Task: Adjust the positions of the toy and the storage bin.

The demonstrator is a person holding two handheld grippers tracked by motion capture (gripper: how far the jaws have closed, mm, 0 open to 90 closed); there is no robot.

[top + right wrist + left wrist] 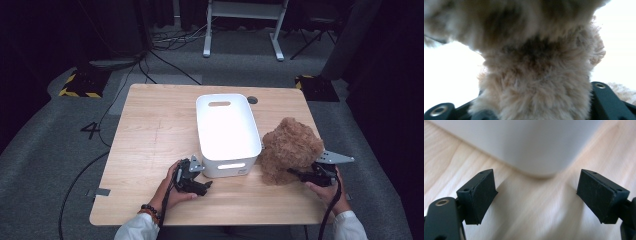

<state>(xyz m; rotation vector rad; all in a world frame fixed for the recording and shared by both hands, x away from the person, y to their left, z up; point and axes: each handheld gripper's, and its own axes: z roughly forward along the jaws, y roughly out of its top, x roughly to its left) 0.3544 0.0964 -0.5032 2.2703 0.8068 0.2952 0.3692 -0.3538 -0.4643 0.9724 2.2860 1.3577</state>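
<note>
Teddy bear [290, 150] sits on the tabletop [150, 135] just right of the white bin [227, 131], its fur clamped in the right gripper [300, 174], apparently the grasp step, so lifting it binward comes next, while the left gripper [202, 186] rests wide-jawed and empty.

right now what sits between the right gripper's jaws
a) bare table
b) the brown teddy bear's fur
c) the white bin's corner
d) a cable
b: in the right gripper view, the teddy bear has its brown fur bunched between the jaws of the right gripper, beside the white bin.
</note>
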